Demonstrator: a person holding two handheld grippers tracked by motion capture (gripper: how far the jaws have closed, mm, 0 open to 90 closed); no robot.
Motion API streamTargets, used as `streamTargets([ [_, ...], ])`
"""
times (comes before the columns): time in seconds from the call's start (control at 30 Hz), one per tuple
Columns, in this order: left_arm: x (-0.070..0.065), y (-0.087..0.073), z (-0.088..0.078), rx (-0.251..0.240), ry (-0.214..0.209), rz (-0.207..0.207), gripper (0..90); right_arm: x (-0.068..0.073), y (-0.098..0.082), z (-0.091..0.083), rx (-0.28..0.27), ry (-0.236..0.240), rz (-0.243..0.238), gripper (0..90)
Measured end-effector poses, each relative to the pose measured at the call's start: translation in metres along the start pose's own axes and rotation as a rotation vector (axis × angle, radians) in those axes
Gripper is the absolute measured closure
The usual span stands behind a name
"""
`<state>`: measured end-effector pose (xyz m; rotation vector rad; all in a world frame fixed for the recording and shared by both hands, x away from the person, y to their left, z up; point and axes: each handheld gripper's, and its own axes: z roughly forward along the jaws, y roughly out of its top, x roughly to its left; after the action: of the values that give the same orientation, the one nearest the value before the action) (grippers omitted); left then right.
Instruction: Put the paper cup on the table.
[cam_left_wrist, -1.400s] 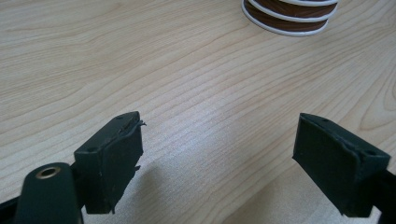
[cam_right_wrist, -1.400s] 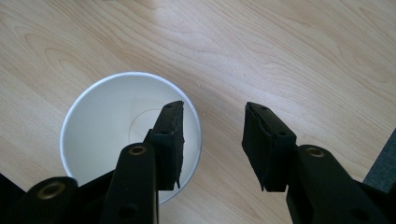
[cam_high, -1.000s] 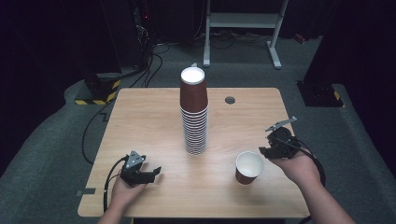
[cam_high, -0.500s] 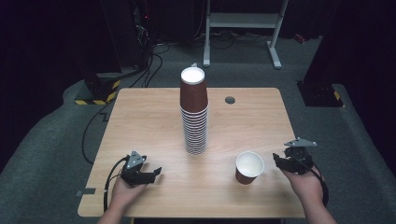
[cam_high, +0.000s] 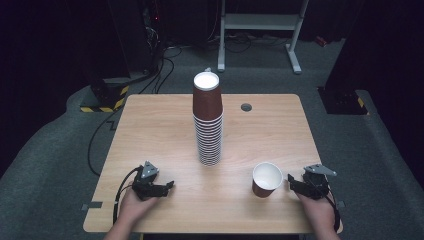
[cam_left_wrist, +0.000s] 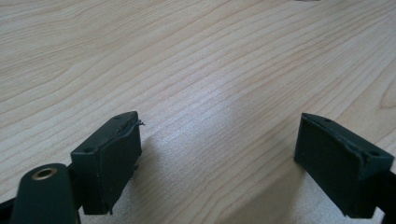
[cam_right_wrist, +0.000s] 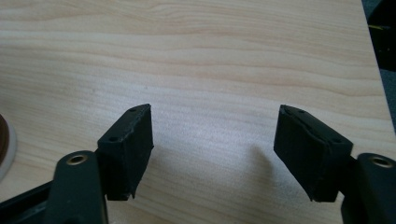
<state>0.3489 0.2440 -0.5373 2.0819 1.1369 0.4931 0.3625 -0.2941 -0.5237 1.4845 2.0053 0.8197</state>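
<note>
The single paper cup (cam_high: 266, 179) stood upright on the table (cam_high: 160, 125), near the right front edge, with its open mouth up. The right gripper (cam_high: 298, 183) sat just to the right of it, close but not touching. Its jaws had just been opening and stood wide, with only bare wood between them. The left gripper (cam_high: 164, 187) lay far off at the left, jaws apart and empty too. The tall cup stack (cam_high: 208, 120) stood farther back, in the middle. The right hand was much nearer the cup.
</note>
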Motion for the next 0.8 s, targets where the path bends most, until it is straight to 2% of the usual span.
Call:
streamTargets([
  [0.07, 0.000, 0.000, 0.000, 0.004, 0.008, -0.008, 14.0, 0.002, -0.005, 0.003, -0.018, -0.019, -0.010, 24.6],
  [0.13, 0.000, 0.000, 0.000, 0.004, 0.017, -0.018, 13.8, 0.001, -0.005, 0.004, -0.002, -0.015, -0.009, 24.2],
  [0.23, -0.001, -0.001, -0.001, 0.003, 0.032, -0.035, 13.8, -0.001, -0.005, 0.005, 0.009, 0.025, 0.017, 23.7],
  [0.27, -0.001, -0.001, -0.001, 0.004, 0.034, -0.036, 13.7, -0.001, -0.005, 0.005, 0.009, 0.019, 0.012, 23.7],
  [0.33, -0.001, -0.001, -0.001, 0.007, 0.049, -0.044, 12.7, 0.004, -0.006, 0.004, 0.008, -0.012, 0.041, 23.6],
  [0.43, -0.002, -0.002, -0.002, 0.006, 0.057, -0.049, 12.5, 0.009, -0.007, 0.002, 0.006, -0.025, 0.027, 23.7],
  [0.47, -0.002, -0.002, -0.002, 0.005, 0.059, -0.049, 12.5, 0.009, -0.007, 0.002, 0.006, -0.025, 0.027, 23.7],
  [0.5, -0.001, -0.002, -0.002, 0.005, 0.054, -0.050, 12.7, 0.006, -0.007, 0.002, 0.011, -0.008, 0.047, 22.8],
  [0.8, -0.001, -0.001, -0.001, 0.002, 0.043, -0.040, 14.0, 0.006, -0.007, 0.002, 0.011, -0.012, 0.046, 22.8],
])
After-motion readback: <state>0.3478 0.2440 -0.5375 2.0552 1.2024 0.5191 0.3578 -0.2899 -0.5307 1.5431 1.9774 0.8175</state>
